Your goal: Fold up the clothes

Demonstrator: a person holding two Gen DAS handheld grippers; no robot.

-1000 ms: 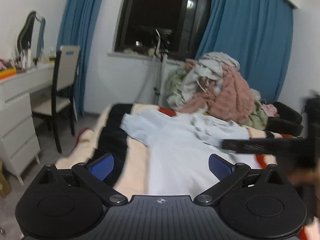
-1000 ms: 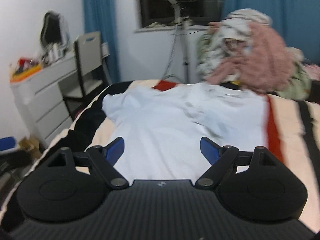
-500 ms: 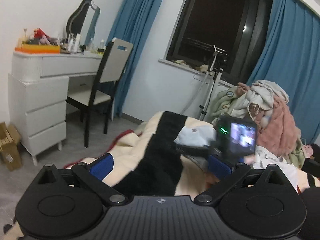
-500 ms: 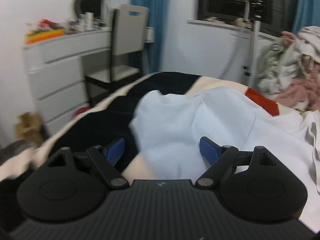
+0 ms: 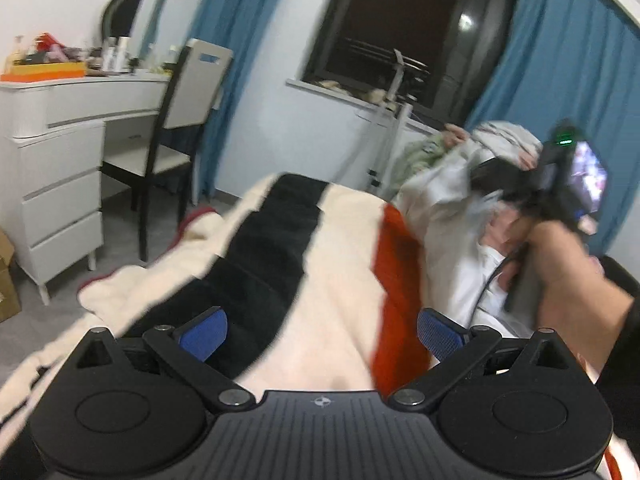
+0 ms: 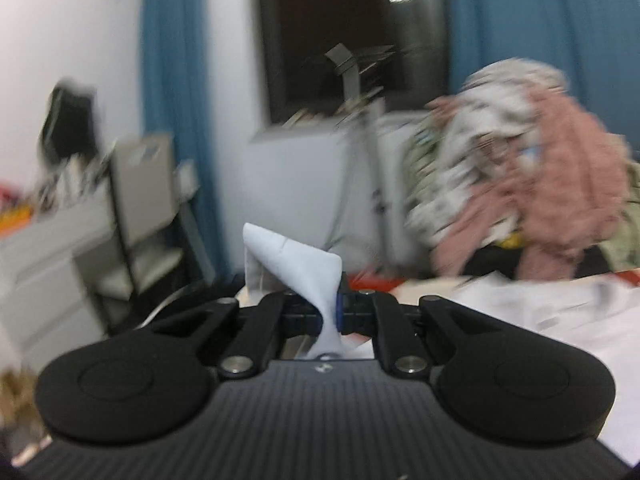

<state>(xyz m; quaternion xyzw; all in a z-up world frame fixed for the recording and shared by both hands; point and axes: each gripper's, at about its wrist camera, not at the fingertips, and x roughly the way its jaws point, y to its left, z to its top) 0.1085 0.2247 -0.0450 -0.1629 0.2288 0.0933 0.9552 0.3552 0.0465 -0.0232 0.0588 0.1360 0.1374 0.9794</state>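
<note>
A pale blue shirt (image 5: 444,216) hangs lifted at the right of the left wrist view, above the striped blanket (image 5: 320,248) on the bed. My right gripper (image 6: 330,312) is shut on a fold of that shirt (image 6: 296,264), which sticks up between its blue pads. In the left wrist view the right gripper (image 5: 496,176) is held up by a hand, with the shirt draped from it. My left gripper (image 5: 320,330) is open and empty, low over the blanket's black and cream stripes.
A heap of clothes (image 6: 520,168) lies at the far end of the bed. A white dresser (image 5: 52,168) and a chair (image 5: 180,120) stand at the left. A tripod stand (image 5: 388,132) is under the dark window.
My right gripper has shut on the shirt's edge and lifted it up and to the right off the blanket. My left gripper has stayed open and turned a little to the right.
</note>
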